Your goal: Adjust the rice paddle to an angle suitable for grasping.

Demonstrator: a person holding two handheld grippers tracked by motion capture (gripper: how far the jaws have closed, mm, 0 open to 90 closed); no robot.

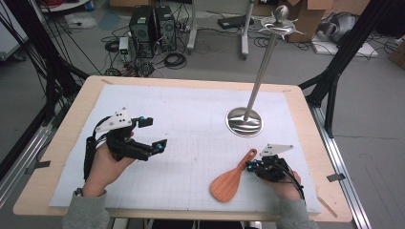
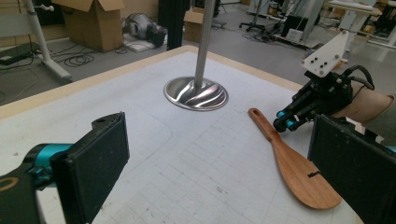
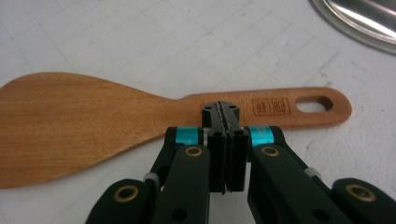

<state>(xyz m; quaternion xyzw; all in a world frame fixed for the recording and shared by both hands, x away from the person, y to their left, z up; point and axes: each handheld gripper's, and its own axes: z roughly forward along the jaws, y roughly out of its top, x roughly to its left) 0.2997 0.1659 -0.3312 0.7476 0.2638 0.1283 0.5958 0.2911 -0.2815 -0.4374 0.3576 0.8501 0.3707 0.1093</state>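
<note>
Around you: a grey concrete floor (image 1: 367,109). Black frame posts (image 1: 346,45) flank your table on both sides. Ahead of you, two black computer towers (image 1: 153,24) stand among coiled cables (image 1: 174,59). White stand legs (image 1: 244,28) rise just right of the towers. Cardboard boxes (image 2: 95,21) sit at your far right corner. Lighting is even and indoor.

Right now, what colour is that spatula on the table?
The spatula is reddish-brown wood, clearest in the right gripper view.

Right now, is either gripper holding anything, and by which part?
Nothing is held. The right gripper is shut, jaws together, its tips over the wooden spatula's handle. The left gripper is open above the mat.
</note>
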